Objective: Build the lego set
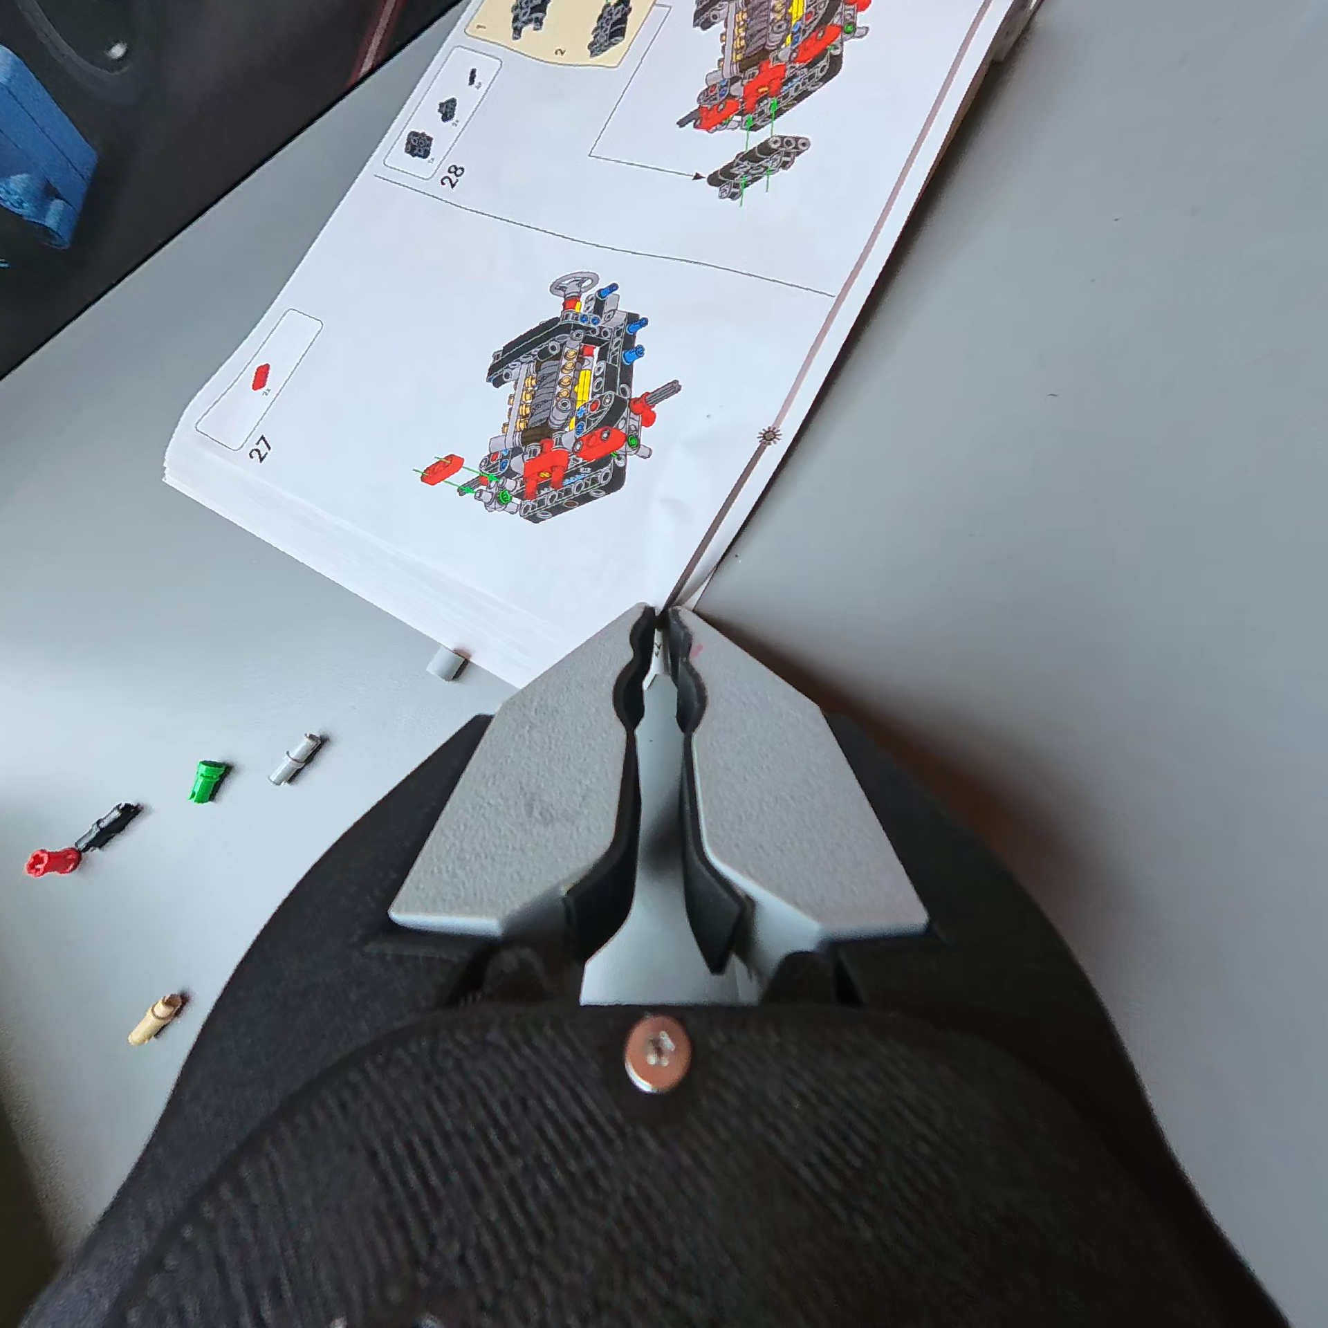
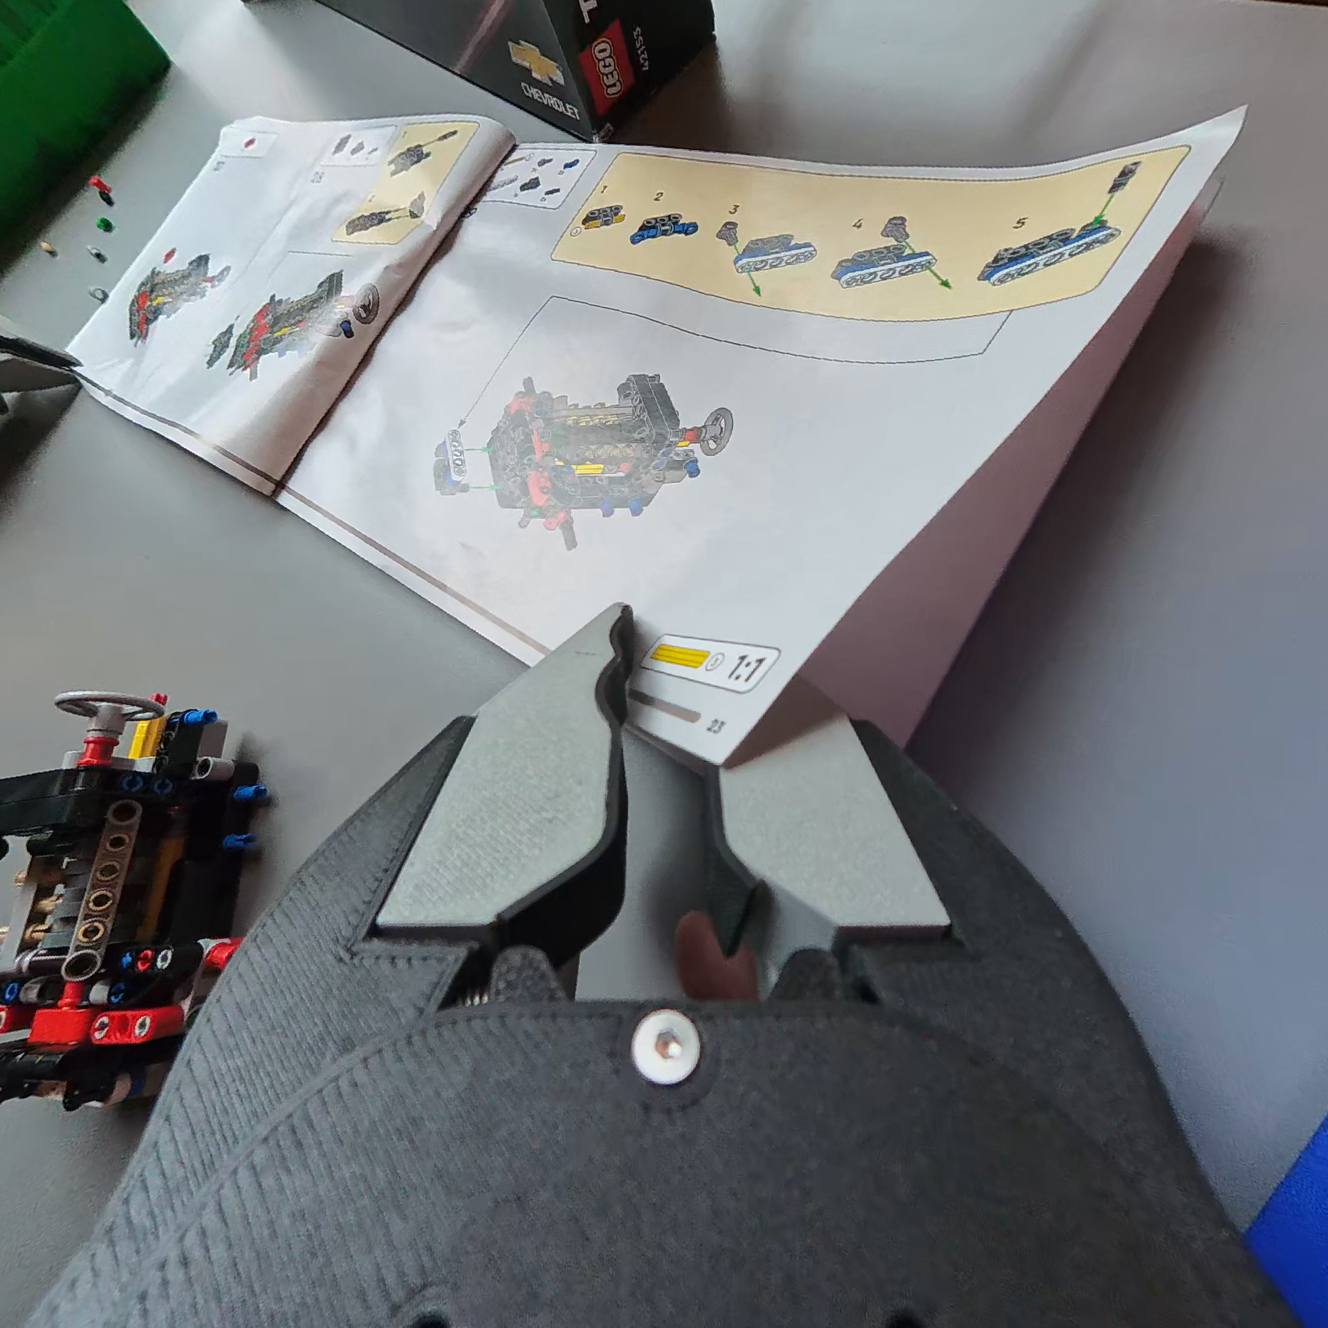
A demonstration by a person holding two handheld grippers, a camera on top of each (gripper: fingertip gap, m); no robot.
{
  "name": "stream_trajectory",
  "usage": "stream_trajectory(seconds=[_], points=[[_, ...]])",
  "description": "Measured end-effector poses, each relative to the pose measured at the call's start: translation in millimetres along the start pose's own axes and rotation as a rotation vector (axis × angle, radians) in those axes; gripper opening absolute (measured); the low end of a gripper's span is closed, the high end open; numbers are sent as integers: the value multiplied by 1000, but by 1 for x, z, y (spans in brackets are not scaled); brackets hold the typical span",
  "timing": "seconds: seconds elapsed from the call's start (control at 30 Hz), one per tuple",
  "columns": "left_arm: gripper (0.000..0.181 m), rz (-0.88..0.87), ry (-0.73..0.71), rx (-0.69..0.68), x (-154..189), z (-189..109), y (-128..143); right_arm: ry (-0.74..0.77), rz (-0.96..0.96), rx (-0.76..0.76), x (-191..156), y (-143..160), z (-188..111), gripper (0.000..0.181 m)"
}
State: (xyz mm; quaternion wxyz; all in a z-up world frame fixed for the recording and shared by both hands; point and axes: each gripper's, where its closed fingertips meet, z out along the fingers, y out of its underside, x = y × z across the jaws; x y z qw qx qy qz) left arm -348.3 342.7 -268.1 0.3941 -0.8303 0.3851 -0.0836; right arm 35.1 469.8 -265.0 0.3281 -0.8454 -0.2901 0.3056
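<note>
L gripper (image 1: 662, 618) pinched shut on instruction booklet (image 1: 575, 402) corner; R gripper (image 2: 672, 690) clamps lifted page (image 2: 754, 431) corner. Lego assembly (image 2: 122, 884) nearby.

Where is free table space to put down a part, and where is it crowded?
Free: the grey table right of the instruction booklet, and the strip between booklet and half-built model. Crowded: left of the booklet, where small pins lie.

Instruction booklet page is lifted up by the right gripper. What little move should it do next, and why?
Probably sweep the right gripper leftward, carrying the right page over the spine. That page is already pinched at its near corner and curls up off the table, while the left gripper clamps the corner of the left page, keeping that side steady.
</note>
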Motion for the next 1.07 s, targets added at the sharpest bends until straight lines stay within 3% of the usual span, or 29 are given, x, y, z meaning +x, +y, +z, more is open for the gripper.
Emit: stream_trajectory(seconds=[1.07], points=[[6, 17, 1, 10, 0, -3, -1, 49, -64, -4, 0, -1, 2, 0]])
